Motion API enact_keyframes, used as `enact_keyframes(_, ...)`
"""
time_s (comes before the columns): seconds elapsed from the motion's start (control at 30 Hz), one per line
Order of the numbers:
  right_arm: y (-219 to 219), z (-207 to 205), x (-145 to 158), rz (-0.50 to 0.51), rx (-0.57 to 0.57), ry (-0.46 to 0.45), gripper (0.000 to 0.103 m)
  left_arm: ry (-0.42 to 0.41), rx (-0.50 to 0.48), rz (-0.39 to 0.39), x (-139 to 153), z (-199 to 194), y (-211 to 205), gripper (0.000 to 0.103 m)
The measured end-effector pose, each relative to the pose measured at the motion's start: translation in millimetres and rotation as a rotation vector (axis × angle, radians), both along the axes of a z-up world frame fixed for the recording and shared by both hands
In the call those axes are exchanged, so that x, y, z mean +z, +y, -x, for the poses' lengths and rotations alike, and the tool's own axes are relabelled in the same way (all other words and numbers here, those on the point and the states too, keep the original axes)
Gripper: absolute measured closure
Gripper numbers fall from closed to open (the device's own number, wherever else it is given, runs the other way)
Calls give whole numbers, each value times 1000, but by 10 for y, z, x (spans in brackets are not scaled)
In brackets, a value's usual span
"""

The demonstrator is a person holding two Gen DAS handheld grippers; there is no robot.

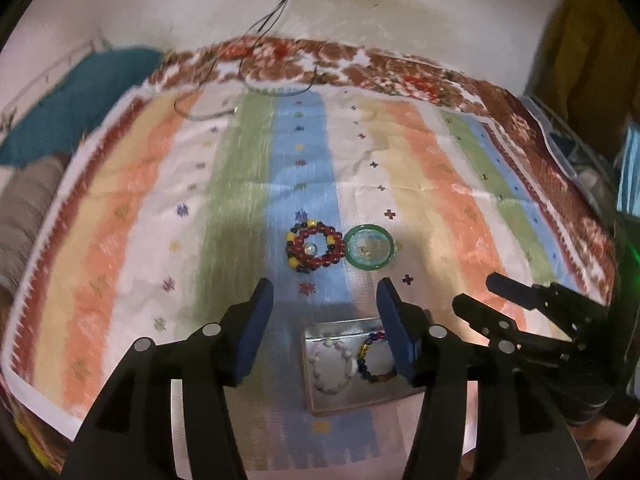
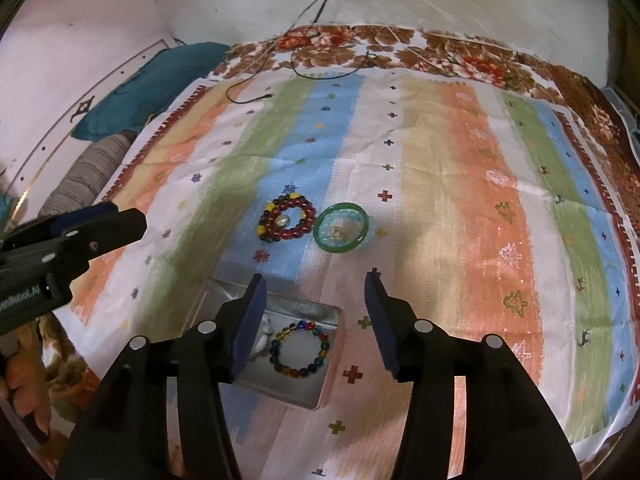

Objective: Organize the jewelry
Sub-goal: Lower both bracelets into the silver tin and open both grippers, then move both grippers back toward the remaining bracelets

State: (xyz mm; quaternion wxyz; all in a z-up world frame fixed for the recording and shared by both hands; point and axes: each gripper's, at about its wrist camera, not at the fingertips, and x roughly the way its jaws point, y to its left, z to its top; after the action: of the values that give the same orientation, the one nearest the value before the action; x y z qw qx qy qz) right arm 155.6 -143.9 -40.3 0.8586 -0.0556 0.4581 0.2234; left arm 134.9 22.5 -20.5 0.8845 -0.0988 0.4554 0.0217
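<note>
A shallow metal tray lies on the striped cloth near the bottom edge, below both claws. In it, from left to right, sit a pale white bead bracelet and a multicoloured bead bracelet, close beside each other. Farther up the cloth, a dark red bead bracelet with yellow beads lies flat, ringing a small clear piece. Just right of it, nearly touching, is a green bangle around another small piece. The left claw is spread wide and holds nothing; the right claw is likewise wide apart and bare.
</note>
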Motion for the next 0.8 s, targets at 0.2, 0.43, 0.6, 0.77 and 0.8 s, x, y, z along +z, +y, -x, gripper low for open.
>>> enact_keyframes(0.2,39,-155,-40,30,-20,-6,41,-3,-13,-130,-125,-175,-34,49)
enact_keyframes(0.43,118,-343,-165,88,-18,-4,38,-2,-40,-179,-253,-436,-33,45)
enact_keyframes(0.6,122,-424,-208,97,-20,-9,33,11,-30,-169,-313,-572,4,44)
enact_keyframes(0.77,121,-612,-310,97,-49,29,33,41,-24,-169,-416,-671,15,42)
enact_keyframes(0.8,125,-625,-323,100,-52,30,32,48,-30,-165,-441,-699,11,42)
